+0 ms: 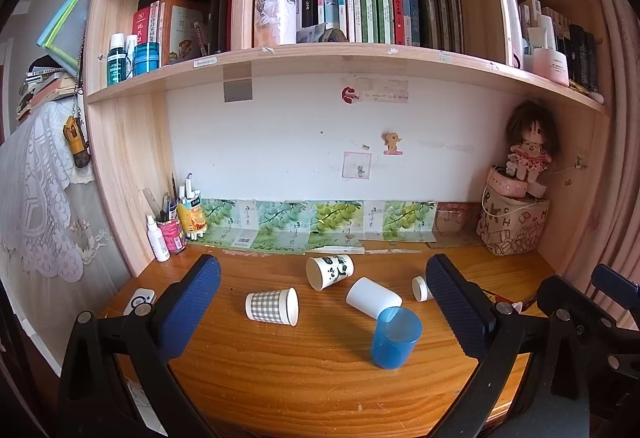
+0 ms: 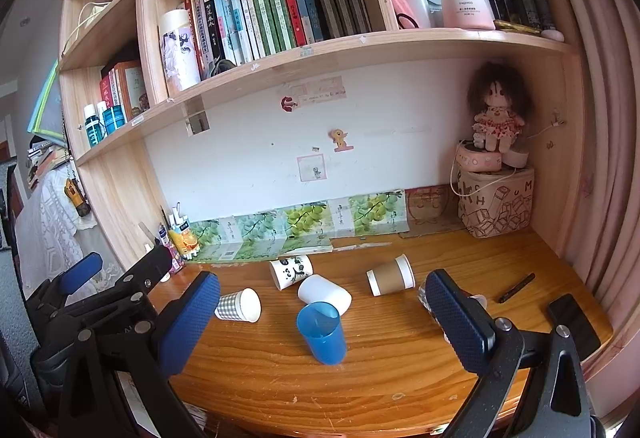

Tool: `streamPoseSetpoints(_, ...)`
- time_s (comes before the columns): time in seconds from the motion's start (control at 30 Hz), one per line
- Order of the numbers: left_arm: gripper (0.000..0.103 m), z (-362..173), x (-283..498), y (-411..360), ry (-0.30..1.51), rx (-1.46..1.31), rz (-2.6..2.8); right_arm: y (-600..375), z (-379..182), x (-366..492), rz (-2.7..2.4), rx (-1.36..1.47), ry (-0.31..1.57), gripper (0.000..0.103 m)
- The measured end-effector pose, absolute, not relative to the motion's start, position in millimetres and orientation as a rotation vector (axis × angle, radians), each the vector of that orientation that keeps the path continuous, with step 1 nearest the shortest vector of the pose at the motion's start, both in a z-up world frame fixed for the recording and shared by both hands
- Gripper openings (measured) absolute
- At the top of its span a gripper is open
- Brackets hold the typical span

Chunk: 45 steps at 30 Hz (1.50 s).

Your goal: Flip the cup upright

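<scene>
We are holding our left gripper [image 1: 322,288] above the near side of the wooden desk [image 1: 304,362], its blue-padded jaws spread wide with nothing between them. Our right gripper [image 2: 322,290] is hovering just beside it, its jaws standing wide apart too and gripping nothing.

Out ahead of both, five cups are sitting on the desk. The blue plastic cup [image 1: 395,337] is standing upright with its mouth up, nearest to us. Just behind it, and looking to be touching it, the plain white cup [image 1: 372,297] is lying on its side. The gingham-checked paper cup [image 1: 272,306] is lying on its side to the left, its mouth pointing right. Further back, the panda-printed cup [image 1: 330,271] is lying on its side with its mouth turned left and toward us. In the right wrist view we are also seeing a brown-sleeved paper cup [image 2: 390,275] lying on its side, off to the right of the white one; in the left wrist view only its white end is peeking out beside the right-hand finger.

A black pen [image 2: 516,288] and a dark phone [image 2: 573,322] are lying on the right part of the desk. At the back right corner a doll [image 2: 496,114] is sitting on top of a printed bag [image 2: 496,208], and at the back left a pen holder [image 1: 172,230] is standing by the shelf wall
</scene>
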State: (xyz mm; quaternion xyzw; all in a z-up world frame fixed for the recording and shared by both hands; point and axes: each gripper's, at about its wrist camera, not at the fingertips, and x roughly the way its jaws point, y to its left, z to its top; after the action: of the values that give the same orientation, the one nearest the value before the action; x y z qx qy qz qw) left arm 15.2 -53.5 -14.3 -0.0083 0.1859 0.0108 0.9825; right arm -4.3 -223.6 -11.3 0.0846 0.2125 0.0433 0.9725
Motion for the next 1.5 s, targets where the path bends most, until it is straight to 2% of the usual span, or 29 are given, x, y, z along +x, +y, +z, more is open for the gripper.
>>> streamPoseSetpoints(1.5, 0.103, -16, 32, -71, 0.380, 0.016, -0.031, -243, -24, 8, 0.067, 0.227, 0.477, 0.103)
